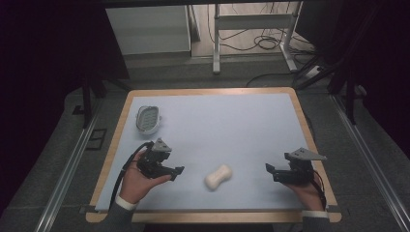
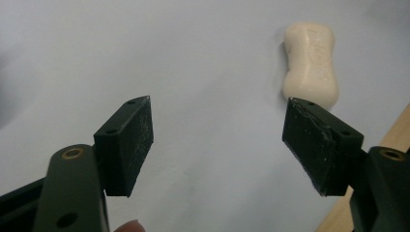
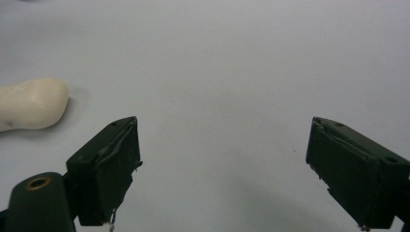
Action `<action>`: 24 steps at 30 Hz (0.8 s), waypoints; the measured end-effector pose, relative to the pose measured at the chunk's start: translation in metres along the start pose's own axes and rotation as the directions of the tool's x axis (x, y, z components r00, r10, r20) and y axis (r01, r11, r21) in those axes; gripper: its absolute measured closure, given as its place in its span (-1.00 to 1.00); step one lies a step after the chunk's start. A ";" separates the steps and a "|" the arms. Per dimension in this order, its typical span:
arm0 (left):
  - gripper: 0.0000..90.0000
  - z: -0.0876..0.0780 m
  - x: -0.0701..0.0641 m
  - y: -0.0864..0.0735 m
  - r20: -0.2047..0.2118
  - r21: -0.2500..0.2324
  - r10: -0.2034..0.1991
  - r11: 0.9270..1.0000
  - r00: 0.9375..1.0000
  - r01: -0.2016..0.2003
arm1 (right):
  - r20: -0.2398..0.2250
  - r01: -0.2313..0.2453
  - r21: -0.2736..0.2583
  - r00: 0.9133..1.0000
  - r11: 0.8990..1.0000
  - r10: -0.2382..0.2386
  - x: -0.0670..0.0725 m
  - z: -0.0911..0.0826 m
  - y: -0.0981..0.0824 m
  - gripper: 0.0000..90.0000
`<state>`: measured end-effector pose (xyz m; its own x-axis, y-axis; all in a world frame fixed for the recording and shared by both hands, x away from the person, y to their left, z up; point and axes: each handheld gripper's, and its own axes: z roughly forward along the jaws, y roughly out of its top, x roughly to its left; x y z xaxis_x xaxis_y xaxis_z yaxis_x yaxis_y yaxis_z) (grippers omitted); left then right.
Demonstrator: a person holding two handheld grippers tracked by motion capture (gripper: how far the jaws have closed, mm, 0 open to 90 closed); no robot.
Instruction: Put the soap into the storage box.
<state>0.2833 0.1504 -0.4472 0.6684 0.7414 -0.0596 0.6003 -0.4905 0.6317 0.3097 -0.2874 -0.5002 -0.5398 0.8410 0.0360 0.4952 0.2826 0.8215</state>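
Note:
A cream, waisted bar of soap (image 1: 218, 176) lies on the pale blue table top (image 1: 222, 130) near the front middle. My left gripper (image 1: 177, 171) is held just to its left, jaws wide open and empty, pointing toward the soap (image 2: 310, 63). At the front right my right gripper (image 1: 269, 170) is also open and empty, aimed leftward; one end of the soap (image 3: 30, 104) shows at the left edge of the right gripper view. A white oval soap dish (image 1: 147, 119) with a ribbed inside sits at the back left.
The table has a wooden rim (image 1: 211, 91). Beyond it stand a white cabinet (image 1: 148, 29) and a metal frame (image 1: 251, 29) with cables on the floor. Dark curtains hang on both sides.

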 end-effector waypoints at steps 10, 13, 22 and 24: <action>-0.41 0.017 -0.019 0.020 0.042 0.031 0.046 0.998 0.998 -0.047 | 0.002 -0.004 -0.005 1.000 1.000 0.004 0.000 -0.002 -0.001 -0.74; -0.41 0.025 -0.025 0.026 0.058 0.042 0.061 0.997 0.996 -0.064 | 0.007 0.004 0.004 1.000 1.000 -0.004 0.001 0.000 -0.002 -0.74; -0.42 0.049 -0.050 0.041 0.099 0.077 0.104 0.991 0.990 -0.111 | 0.009 0.007 0.007 1.000 1.000 -0.007 0.001 0.000 -0.002 -0.74; -0.42 0.053 -0.054 0.043 0.107 0.080 0.113 0.989 0.988 -0.122 | 0.008 0.007 0.003 1.000 1.000 -0.007 0.000 -0.001 -0.002 -0.74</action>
<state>0.2956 0.0650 -0.4578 0.7751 0.6280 -0.0697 0.5474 -0.6122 0.5706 0.3080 -0.2881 -0.5018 -0.5375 0.8429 0.0259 0.4939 0.2897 0.8198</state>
